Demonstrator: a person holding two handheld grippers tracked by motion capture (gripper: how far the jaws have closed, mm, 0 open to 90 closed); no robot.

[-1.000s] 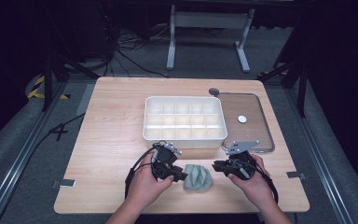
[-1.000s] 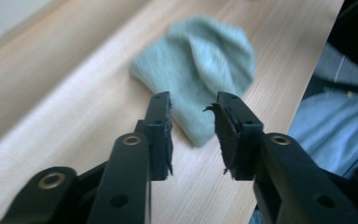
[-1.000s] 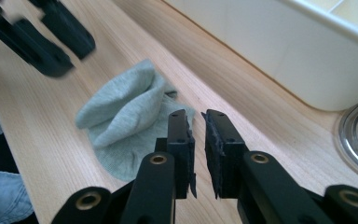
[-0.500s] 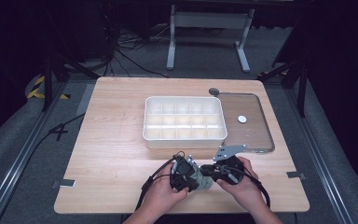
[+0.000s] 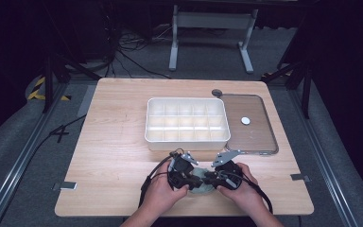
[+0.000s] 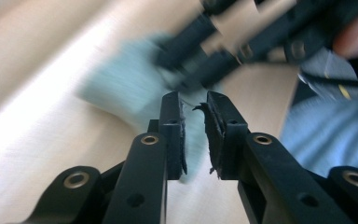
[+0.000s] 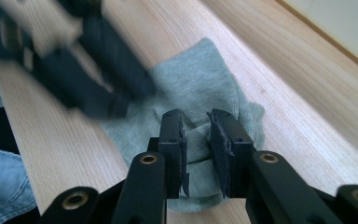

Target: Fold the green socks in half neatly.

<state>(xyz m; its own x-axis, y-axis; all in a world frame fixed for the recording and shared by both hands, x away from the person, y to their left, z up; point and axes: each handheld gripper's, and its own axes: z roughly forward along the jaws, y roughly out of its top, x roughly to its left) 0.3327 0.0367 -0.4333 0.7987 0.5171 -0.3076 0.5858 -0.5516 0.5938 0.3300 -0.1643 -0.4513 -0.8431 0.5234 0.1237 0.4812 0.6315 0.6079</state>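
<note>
**Desk:** What's going on at the near edge of the table?

**Photographer:** A person works a grey-green sock with two hand-held grippers. The sock lies crumpled on the wood between the hands, in front of the white compartment tray and well apart from it. The left gripper comes in from one side, the right gripper from the other, tips nearly meeting over the cloth.

**Desk:** Are the tongs biting?

**Photographer:** The left jaws have just been closing; they stand narrow, with a fold of sock between them, though blur hides whether the pads truly pinch it. The right jaws have just been opening: a slim gap, a ridge of fabric rising into it, pads not visibly pressing.

**Desk:** What makes this step go well?

**Photographer:** By my reading, hold one side firm while the other takes a fresh bite. The right should settle over a single edge, not the bunched middle, and close fully before either hand pulls. Keep the tips from knocking together.
</note>
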